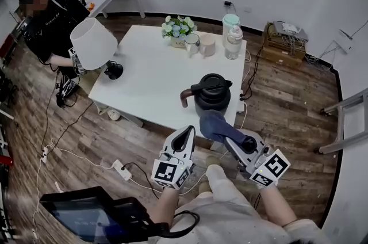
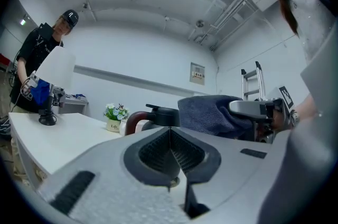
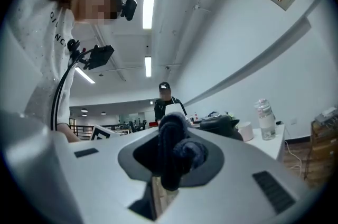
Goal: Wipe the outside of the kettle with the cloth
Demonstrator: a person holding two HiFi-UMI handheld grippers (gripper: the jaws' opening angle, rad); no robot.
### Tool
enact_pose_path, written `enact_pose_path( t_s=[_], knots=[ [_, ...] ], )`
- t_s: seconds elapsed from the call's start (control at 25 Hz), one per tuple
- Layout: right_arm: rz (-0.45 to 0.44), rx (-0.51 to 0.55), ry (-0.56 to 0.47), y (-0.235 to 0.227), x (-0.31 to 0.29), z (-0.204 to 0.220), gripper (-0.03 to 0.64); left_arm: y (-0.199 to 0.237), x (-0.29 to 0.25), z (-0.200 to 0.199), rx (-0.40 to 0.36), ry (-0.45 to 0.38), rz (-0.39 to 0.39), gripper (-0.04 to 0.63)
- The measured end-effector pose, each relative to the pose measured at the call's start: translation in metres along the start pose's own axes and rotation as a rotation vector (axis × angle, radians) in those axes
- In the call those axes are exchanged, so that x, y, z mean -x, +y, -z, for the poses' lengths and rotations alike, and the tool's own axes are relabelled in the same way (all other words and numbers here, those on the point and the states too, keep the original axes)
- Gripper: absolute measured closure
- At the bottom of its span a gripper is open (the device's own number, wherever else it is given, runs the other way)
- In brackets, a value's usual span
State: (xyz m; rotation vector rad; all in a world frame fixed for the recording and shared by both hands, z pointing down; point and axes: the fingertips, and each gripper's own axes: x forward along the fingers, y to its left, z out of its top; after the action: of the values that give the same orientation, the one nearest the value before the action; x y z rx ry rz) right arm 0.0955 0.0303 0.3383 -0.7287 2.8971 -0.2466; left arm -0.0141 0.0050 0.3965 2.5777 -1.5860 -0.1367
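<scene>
Near the front edge of the surface (image 1: 149,73) stands the kettle (image 1: 211,94), with your right tool (image 1: 223,134) clamped on the cloth (image 1: 216,124) just beside it and your left tool (image 1: 188,132) closed on nothing.

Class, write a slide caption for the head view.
Blue cloth in the right gripper, close to the black kettle on the white table; left gripper shut.

Kettle (image 1: 211,94) on the near right part of the table (image 1: 149,76), cloth (image 1: 215,125) just at its near side, lamp (image 1: 93,44) at left edge, flowers (image 1: 178,27), two cups (image 1: 192,44) and bottle (image 1: 233,41) along far edge.
</scene>
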Motion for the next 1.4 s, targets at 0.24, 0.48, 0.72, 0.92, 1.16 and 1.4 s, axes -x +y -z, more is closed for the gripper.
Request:
enact_pose_path(
  t_s=[0.24,0.48,0.72,0.92,1.16,1.4],
  knots=[
    [-0.063,0.005,0.005,-0.021,-0.013,0.0,0.555,0.018,-0.028,-0.007,-0.034,-0.011,0.041,0.586],
    [-0.057,-0.008,0.056,-0.052,-0.027,0.014,0.555,0.031,-0.049,-0.006,-0.049,-0.009,0.034,0.586],
    [-0.027,-0.059,0.155,-0.074,-0.034,0.053,0.555,0.044,-0.062,0.003,-0.051,-0.006,0.017,0.586],
    [-0.002,-0.111,0.2,-0.085,-0.035,0.082,0.555,0.048,-0.07,0.008,-0.033,-0.015,0.006,0.586],
    [0.023,-0.152,0.272,-0.091,-0.035,0.12,0.555,0.054,-0.071,0.013,-0.011,-0.028,-0.019,0.586],
    [0.052,-0.177,0.338,-0.097,-0.034,0.148,0.555,0.068,-0.062,0.029,-0.003,-0.021,-0.054,0.586]
  ],
)
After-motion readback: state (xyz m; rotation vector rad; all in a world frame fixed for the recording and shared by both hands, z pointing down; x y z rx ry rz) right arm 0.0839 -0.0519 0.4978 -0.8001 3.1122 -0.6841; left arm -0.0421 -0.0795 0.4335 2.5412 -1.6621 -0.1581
